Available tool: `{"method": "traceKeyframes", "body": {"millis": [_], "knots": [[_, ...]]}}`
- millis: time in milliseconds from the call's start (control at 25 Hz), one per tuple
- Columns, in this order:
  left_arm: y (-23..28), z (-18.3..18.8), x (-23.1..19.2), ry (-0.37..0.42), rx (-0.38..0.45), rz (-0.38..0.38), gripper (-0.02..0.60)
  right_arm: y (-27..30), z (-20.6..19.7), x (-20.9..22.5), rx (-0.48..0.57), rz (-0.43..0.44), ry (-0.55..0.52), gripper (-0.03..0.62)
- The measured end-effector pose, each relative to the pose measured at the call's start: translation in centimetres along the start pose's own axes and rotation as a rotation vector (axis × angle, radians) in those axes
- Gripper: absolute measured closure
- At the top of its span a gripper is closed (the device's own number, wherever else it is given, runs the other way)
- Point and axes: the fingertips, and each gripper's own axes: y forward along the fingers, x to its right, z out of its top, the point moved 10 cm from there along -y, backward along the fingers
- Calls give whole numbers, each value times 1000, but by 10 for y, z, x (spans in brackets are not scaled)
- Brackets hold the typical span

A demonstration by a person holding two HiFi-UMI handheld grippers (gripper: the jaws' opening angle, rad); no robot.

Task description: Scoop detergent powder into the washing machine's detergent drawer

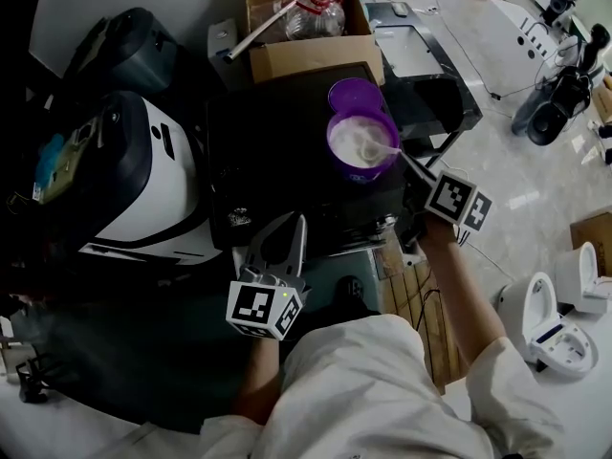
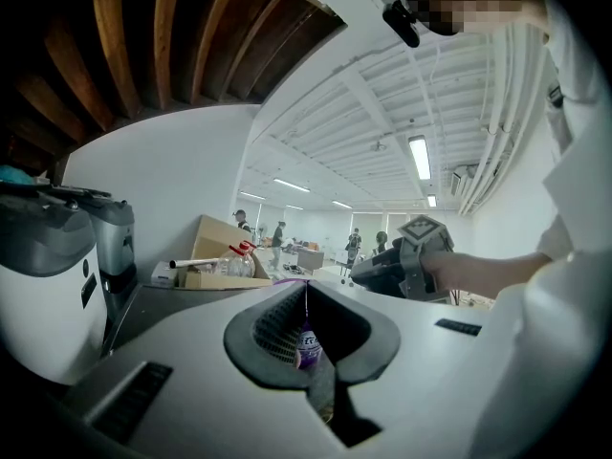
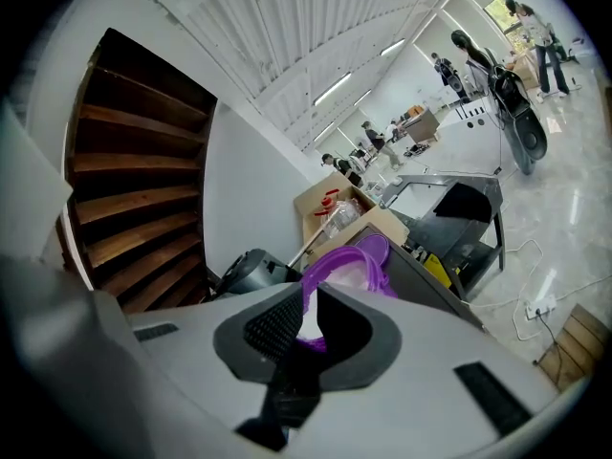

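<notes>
Head view: shows tub [image 1: 369, 172] of powder [image 1: 349, 140] standing open on dark top [image 1: 277, 151], lid [image 1: 354, 94] tipped back. Shows spoon [image 1: 382, 148] with bowl in powder, handle running to right gripper [image 1: 419, 180]. Places left gripper [image 1: 296, 222] near front edge of top, well apart from tub.
Left gripper view: shows jaws closed together, nothing gripped; tub in line beyond.
Right gripper view: shows jaws clamped on white spoon handle, tub just beyond, lid raised.
</notes>
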Motion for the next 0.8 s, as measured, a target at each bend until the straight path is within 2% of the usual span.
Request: {"method": "traceKeyframes", "body": {"millis": [400, 800], "knots": [[-57, 12, -19, 17, 16, -26, 560, -33, -51, -66, 30, 61, -104, 587], [-119, 8, -31, 12, 28, -39, 560, -62, -112, -116, 47, 144, -248, 588]]}}
